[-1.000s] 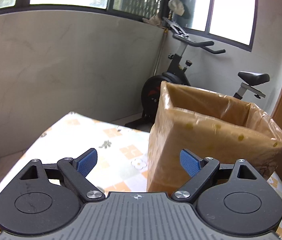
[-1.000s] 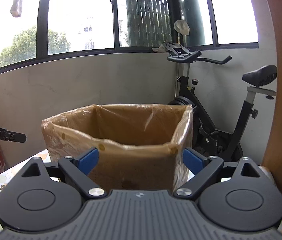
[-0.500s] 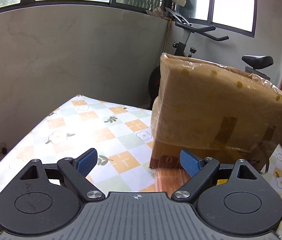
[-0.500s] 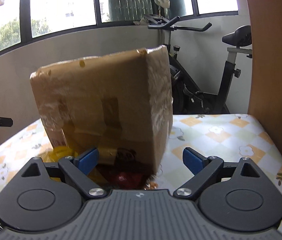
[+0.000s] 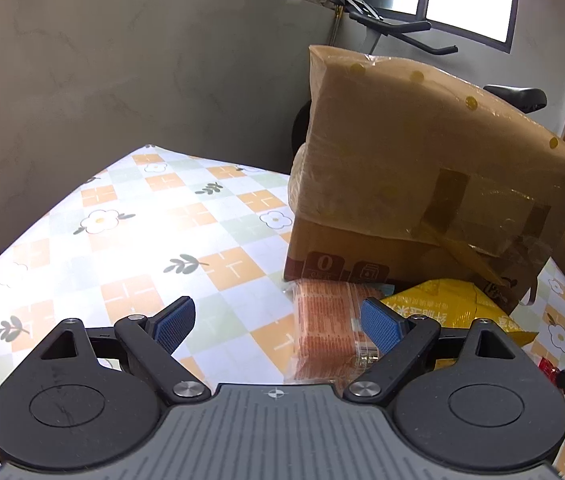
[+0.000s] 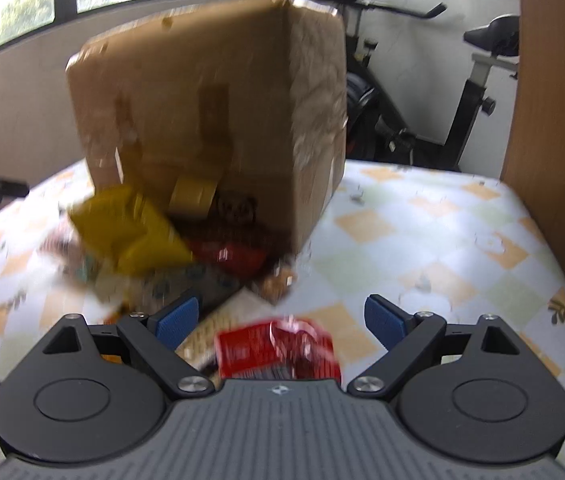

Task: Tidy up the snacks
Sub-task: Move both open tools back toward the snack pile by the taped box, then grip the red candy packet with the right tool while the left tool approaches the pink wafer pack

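Box (image 5: 422, 168) stood on the table (image 5: 130, 232), wrapped in clear film and brown tape, and filled more of both wrist views than a second before, when its open top and lining showed; now only its outer sides were visible, seen from lower. Snacks lay on the flowered cloth at the foot of the box: from the left wrist view, an orange pack (image 5: 326, 332) touching the box's base, with a yellow bag (image 5: 446, 308) just beside it; from the right wrist view, blurred, the yellow bag (image 6: 130, 232), a red pack (image 6: 234, 258) against the box (image 6: 210, 112), and a red wrapper (image 6: 278, 348) nearest the camera. None of these snacks showed a second earlier. Left gripper (image 5: 274, 322) was released, jaws wide apart, nothing pinched; the orange pack sat beneath its right finger. Right gripper (image 6: 278, 316) was likewise released, the red wrapper lying between its fingers, untouched by the pads. Exercise bike (image 6: 442, 128) stood behind the table.
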Tool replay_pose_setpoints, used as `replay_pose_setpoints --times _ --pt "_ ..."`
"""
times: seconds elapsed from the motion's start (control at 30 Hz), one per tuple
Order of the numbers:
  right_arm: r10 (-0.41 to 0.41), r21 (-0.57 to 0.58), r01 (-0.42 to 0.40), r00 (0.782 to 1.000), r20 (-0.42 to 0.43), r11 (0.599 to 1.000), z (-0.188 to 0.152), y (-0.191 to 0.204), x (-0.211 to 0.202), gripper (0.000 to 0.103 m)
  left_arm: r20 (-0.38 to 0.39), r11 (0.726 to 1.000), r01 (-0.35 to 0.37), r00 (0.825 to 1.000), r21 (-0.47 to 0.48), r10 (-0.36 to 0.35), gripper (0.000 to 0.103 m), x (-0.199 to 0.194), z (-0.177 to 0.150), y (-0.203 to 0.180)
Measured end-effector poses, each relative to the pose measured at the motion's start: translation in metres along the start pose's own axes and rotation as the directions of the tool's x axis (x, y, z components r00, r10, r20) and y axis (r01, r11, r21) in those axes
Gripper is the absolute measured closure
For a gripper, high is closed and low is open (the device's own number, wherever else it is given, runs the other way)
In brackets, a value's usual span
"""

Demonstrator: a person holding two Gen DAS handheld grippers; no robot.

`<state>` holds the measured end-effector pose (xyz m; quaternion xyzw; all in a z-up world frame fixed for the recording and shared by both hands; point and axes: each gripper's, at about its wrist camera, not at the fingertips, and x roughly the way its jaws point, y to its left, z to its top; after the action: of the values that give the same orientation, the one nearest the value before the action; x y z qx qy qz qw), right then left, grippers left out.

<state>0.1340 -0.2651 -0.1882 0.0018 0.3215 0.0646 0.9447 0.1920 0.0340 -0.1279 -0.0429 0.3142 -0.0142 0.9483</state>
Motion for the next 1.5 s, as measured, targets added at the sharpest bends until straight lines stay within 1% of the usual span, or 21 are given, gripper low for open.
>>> replay_pose_setpoints --times 0.1,0.27,0.4,0.43,0.53,0.6,0.67,0.9,1.0,1.03,1.13,1.2,1.23,1.37,1.5 --pt "0.008 0.022 -0.007 0.999 -0.037 1.0 -0.009 -0.004 0.003 0.011 -0.01 1.0 0.005 1.0 -0.004 -0.005 0.012 0.001 -0.003 -0.001" --pt "0.053 0.075 -0.046 0.994 -0.097 0.996 -0.017 -0.012 0.011 0.011 -0.019 1.0 0.007 1.0 0.003 -0.007 0.012 0.002 -0.005 -0.003" --pt "0.091 0.122 -0.078 0.991 -0.103 0.989 -0.017 -0.016 0.017 0.011 -0.025 1.0 0.008 1.0 0.006 -0.008 0.012 0.002 -0.006 -0.004" --pt "0.094 0.129 -0.08 0.99 -0.101 0.988 -0.015 -0.016 0.019 0.013 -0.027 1.0 0.008 1.0 0.009 -0.007 0.012 0.002 -0.006 -0.005" --pt "0.113 0.146 -0.097 0.988 -0.103 0.984 -0.01 -0.016 0.022 0.021 -0.026 1.0 0.006 1.0 0.008 -0.006 0.012 0.002 -0.006 -0.005" --pt "0.126 0.142 -0.11 0.986 -0.108 0.984 -0.009 -0.012 0.023 0.022 -0.026 1.0 0.008 1.0 0.002 -0.008 0.012 0.002 -0.006 -0.004" --pt "0.138 0.137 -0.123 0.984 -0.108 0.983 -0.008 -0.008 0.024 0.026 -0.027 1.0 0.008 1.0 0.002 -0.008 0.012 0.002 -0.007 -0.004" --pt "0.145 0.123 -0.133 0.986 -0.085 0.983 -0.004 0.01 0.029 0.028 -0.041 1.0 0.012 0.999 -0.005 -0.012 0.012 0.003 -0.009 -0.004" --pt "0.125 0.09 -0.119 0.99 -0.068 0.989 -0.001 0.016 0.029 0.033 -0.044 1.0 0.012 0.999 -0.009 -0.012 0.012 0.002 -0.009 -0.003" --pt "0.123 0.087 -0.117 0.99 -0.064 0.989 0.0 0.017 0.029 0.036 -0.044 1.0 0.012 0.999 -0.011 -0.012 0.012 0.002 -0.01 -0.003" --pt "0.115 0.081 -0.11 0.992 -0.05 0.991 0.003 0.018 0.029 0.041 -0.044 1.0 0.011 0.999 -0.016 -0.012 0.012 0.001 -0.011 -0.003" --pt "0.106 0.073 -0.103 0.994 -0.035 0.992 0.004 0.019 0.028 0.047 -0.044 1.0 0.012 0.999 -0.018 -0.013 0.012 0.001 -0.011 -0.003" --pt "0.109 0.069 -0.107 0.994 -0.031 0.992 0.005 0.02 0.028 0.052 -0.044 1.0 0.014 0.999 -0.018 -0.015 0.012 0.001 -0.011 -0.003" --pt "0.106 0.03 -0.105 0.994 -0.021 0.994 0.007 0.028 0.029 0.053 -0.053 1.0 0.024 0.998 -0.015 -0.025 0.012 0.005 -0.011 -0.004" --pt "0.104 0.026 -0.103 0.995 -0.011 0.994 0.01 0.033 0.032 0.054 -0.074 0.999 0.042 0.996 -0.006 -0.042 0.012 0.013 -0.011 -0.006"
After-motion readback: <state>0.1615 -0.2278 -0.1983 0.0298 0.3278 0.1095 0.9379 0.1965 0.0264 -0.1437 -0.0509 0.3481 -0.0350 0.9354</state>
